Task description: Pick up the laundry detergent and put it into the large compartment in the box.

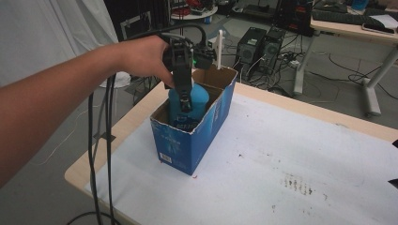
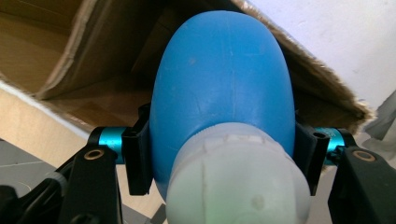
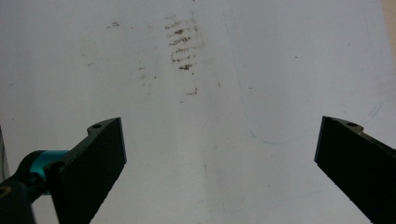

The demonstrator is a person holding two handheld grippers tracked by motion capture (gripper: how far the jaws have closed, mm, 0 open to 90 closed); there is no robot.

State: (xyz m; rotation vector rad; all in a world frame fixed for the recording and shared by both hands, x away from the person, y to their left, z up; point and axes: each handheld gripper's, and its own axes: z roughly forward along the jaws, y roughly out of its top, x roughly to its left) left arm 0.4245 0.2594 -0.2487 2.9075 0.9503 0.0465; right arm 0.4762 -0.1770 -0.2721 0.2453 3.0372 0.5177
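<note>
- My left gripper (image 1: 184, 96) points down into the open blue cardboard box (image 1: 187, 140) near the table's (image 1: 281, 154) far left corner, jaws clamped on the blue bottle (image 2: 222, 88) just above its white cap (image 2: 238, 182)
- The bottle sits partly inside the box
- My right gripper (image 3: 219, 154) has its jaws spread wide, nothing between them, over the stained white table cover (image 3: 196, 70)

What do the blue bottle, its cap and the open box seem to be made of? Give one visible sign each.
Blue bottle: likely matte plastic; a moulding seam runs down it.
White cap: apparently translucent plastic, dull finish.
Box: cardboard, blue print outside; brown, ragged flap edges.
</note>
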